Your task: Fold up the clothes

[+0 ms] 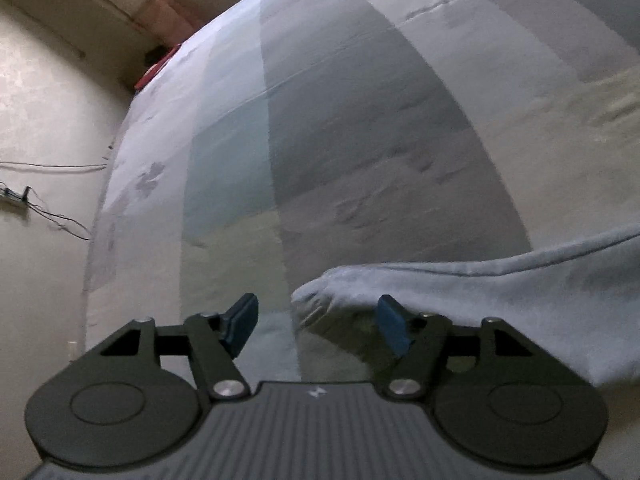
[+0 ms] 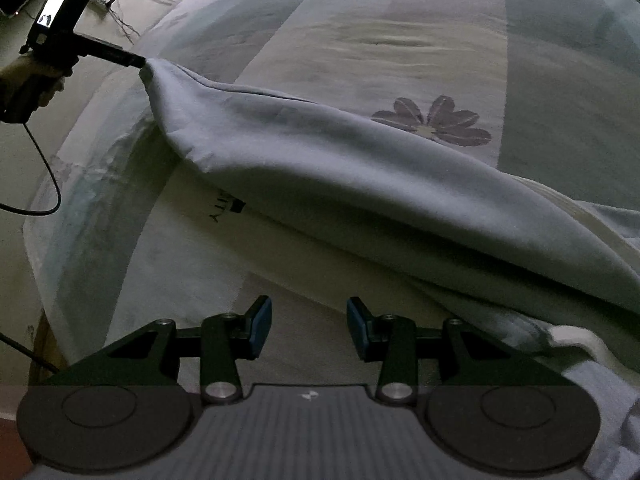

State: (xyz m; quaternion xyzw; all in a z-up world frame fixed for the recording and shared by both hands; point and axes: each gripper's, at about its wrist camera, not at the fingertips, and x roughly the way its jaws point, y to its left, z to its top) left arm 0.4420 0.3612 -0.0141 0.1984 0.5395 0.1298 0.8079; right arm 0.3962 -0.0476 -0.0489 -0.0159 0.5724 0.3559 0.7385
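While the grey-blue garment lies draped across the bed, one of its corners is lifted off the cover, and from the right wrist view that raised corner meets the tip of the left hand-held gripper, which a hand holds at the far left. In the left wrist view the same corner sits between the two blue pads, but the jaws stand well apart and neither pad presses the cloth; the fabric edge only lies against the right-side finger. So the left hand-held gripper is open, with the garment between its fingers rather than clamped. The right hand-held gripper hovers over the near part of the bed with its jaws partly apart and nothing between them; the garment's long fold runs just beyond and to the right of it. A white piece of cloth with dark lettering shows under the garment. The bed cover is patterned in wide grey, green and beige blocks, with a purple flower print near the garment's far edge. No container is in view. Beside the bed, cables trail over the pale floor.
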